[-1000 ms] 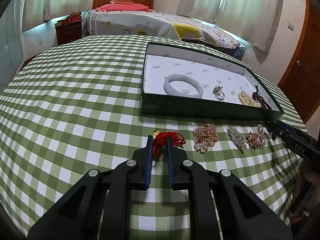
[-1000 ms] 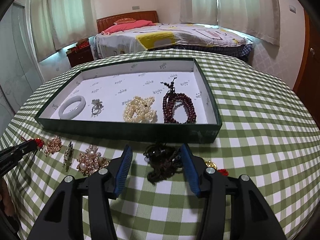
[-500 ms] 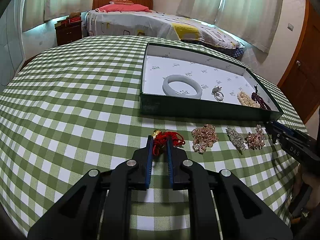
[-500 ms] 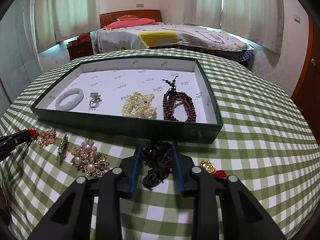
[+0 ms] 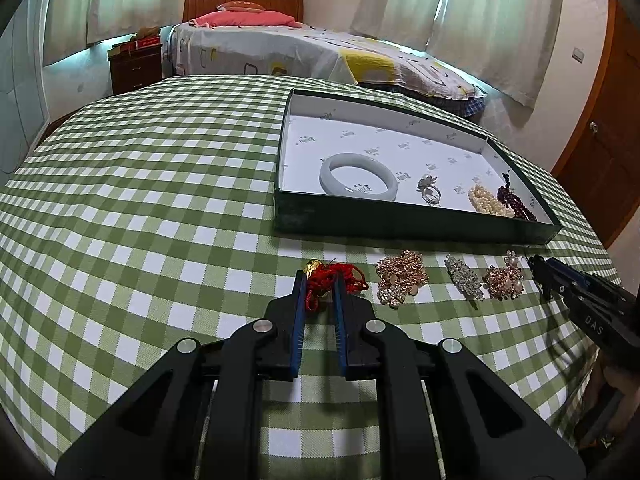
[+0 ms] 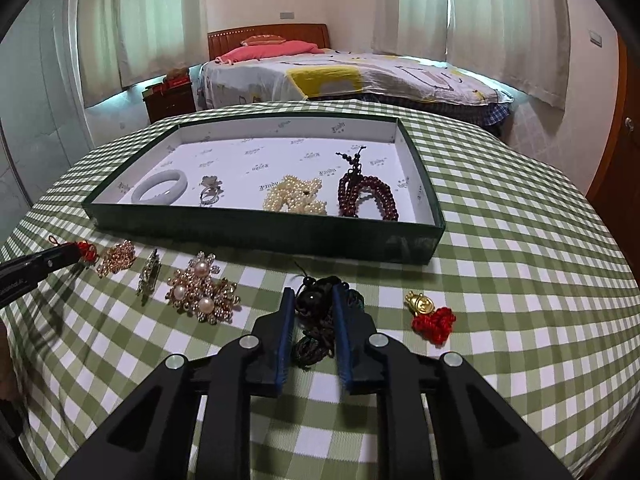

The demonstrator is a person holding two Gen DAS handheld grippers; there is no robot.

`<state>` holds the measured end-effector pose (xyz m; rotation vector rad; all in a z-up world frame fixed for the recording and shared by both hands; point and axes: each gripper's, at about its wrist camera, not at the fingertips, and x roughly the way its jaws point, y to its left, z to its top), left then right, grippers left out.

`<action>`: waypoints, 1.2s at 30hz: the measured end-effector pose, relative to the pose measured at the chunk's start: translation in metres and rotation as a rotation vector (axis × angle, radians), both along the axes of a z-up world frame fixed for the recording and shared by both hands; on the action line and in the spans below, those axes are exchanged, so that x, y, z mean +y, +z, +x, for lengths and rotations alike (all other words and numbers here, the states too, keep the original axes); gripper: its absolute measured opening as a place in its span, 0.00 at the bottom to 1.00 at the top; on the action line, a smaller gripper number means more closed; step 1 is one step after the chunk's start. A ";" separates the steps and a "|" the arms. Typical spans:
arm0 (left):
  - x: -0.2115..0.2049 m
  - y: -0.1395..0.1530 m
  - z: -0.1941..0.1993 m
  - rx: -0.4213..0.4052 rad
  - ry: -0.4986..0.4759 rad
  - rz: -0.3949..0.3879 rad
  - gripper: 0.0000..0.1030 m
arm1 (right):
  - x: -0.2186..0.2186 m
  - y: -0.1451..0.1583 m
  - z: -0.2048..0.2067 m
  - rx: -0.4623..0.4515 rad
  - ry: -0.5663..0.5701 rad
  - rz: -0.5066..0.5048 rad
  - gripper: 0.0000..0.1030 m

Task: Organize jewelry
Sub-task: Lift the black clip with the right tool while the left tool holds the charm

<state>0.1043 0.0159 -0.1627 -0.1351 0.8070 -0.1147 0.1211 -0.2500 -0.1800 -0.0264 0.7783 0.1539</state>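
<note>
Both claws gripping, ready to lift into the tray

My left claw [image 5: 318, 286] pinches the red knotted charm [image 5: 334, 278]; my right claw [image 6: 312, 304] is closing on the dark cord necklace [image 6: 320, 320], both on the worktop [image 5: 140, 200] before the green tray [image 6: 260, 226].

Bed [image 5: 304, 52], curtained windows [image 6: 500, 20], wooden door [image 5: 600, 140]

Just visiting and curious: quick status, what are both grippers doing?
Left gripper shut on red cord charm. Right gripper closing on dark bead bracelet. Green tray just beyond, path clear.
</note>
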 end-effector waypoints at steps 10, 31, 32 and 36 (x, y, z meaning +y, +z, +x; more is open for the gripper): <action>-0.003 0.001 -0.002 0.001 -0.003 0.000 0.12 | 0.003 0.002 0.001 -0.008 -0.013 0.009 0.43; -0.005 -0.002 -0.002 0.011 -0.004 -0.002 0.13 | 0.002 -0.004 0.008 0.017 -0.045 0.027 0.25; -0.005 -0.002 -0.002 0.011 -0.004 -0.002 0.13 | 0.001 -0.004 0.007 0.016 -0.044 0.029 0.23; -0.005 -0.001 -0.002 0.006 -0.004 -0.001 0.12 | 0.001 -0.003 0.005 0.009 -0.037 0.032 0.20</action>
